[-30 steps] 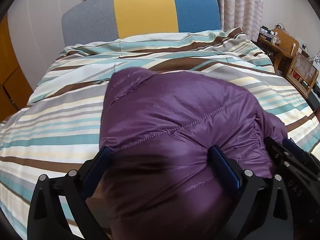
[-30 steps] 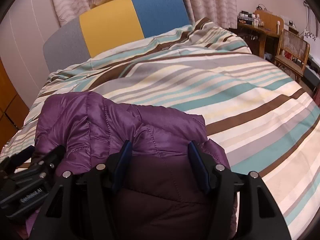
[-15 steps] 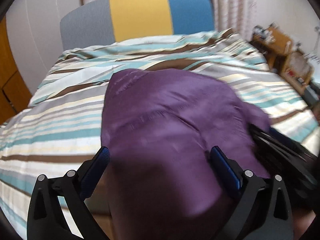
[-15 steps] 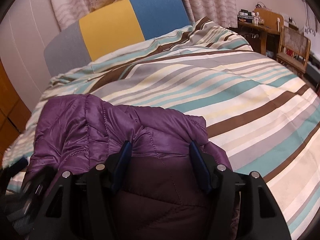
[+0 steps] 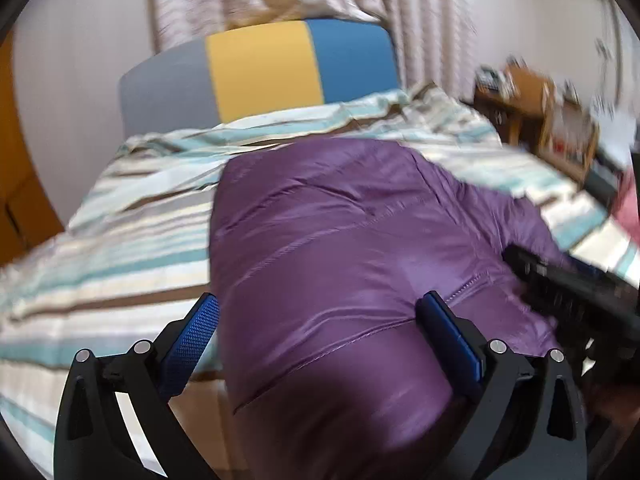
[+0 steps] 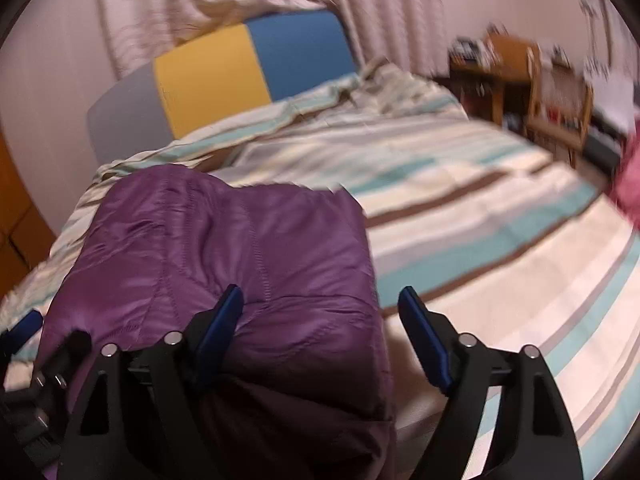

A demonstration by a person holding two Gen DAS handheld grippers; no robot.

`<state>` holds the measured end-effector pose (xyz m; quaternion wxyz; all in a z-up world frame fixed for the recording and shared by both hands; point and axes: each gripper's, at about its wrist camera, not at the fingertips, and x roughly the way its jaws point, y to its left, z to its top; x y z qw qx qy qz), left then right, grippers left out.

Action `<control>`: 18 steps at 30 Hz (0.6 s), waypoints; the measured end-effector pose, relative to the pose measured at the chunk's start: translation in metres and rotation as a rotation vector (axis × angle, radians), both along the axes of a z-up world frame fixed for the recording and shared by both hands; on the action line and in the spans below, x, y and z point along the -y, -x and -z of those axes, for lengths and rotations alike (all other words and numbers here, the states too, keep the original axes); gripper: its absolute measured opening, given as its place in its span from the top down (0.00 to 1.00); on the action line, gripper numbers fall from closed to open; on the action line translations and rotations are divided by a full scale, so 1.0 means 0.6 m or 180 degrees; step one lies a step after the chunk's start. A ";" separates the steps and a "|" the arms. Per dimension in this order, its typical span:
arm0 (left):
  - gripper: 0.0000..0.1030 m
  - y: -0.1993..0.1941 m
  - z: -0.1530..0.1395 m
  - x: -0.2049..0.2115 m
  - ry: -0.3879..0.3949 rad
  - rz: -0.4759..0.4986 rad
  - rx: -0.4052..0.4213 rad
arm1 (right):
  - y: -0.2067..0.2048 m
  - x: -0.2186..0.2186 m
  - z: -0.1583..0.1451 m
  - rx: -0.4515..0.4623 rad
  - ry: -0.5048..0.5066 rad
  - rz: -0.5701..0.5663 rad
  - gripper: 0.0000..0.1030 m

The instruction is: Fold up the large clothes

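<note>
A purple quilted puffer jacket point(image 5: 340, 248) lies bunched on the striped bed, also in the right wrist view point(image 6: 224, 248). My left gripper point(image 5: 316, 320) has its jaws wide apart with the jacket's near fold bulging between them. My right gripper point(image 6: 320, 312) is also wide open; its left finger point(image 6: 220, 320) touches the jacket, its right finger point(image 6: 424, 332) stands clear of the jacket's right edge. The right gripper's black body shows at the right of the left wrist view point(image 5: 568, 292). Both views are blurred.
The bed has a striped cover point(image 6: 460, 208) and a grey, yellow and blue headboard point(image 5: 260, 76). Wooden furniture point(image 6: 540, 92) stands to the right of the bed. Something pink point(image 6: 628, 184) lies at the bed's right edge. Orange cabinet doors point(image 5: 16, 184) are at the left.
Both grippers have tilted up and pulled back a little. The jacket has slid off the right gripper's right finger, so that finger now stands free. The jacket looks smoother on top.
</note>
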<state>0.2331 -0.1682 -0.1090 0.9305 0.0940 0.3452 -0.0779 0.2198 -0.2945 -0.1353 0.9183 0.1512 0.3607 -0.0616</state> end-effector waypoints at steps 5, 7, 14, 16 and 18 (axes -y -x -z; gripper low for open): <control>0.03 -0.015 0.032 0.020 -0.0187 0.0159 -0.0065 | -0.024 0.017 0.030 -0.0257 -0.0185 0.0012 0.17; 0.03 -0.016 0.036 0.016 -0.0168 0.0180 -0.0060 | -0.024 0.018 0.032 -0.0263 -0.0202 0.0005 0.17; 0.03 -0.008 0.030 -0.002 -0.0002 0.0172 -0.0025 | 0.017 0.037 0.010 -0.0152 -0.0496 -0.0054 0.15; 0.03 0.000 0.025 -0.006 0.0044 0.0148 -0.0013 | 0.040 0.037 0.001 -0.0130 -0.0544 -0.0062 0.14; 0.03 0.012 0.021 -0.012 0.0108 0.0118 0.0008 | 0.065 0.034 -0.011 -0.0085 -0.0545 -0.0077 0.14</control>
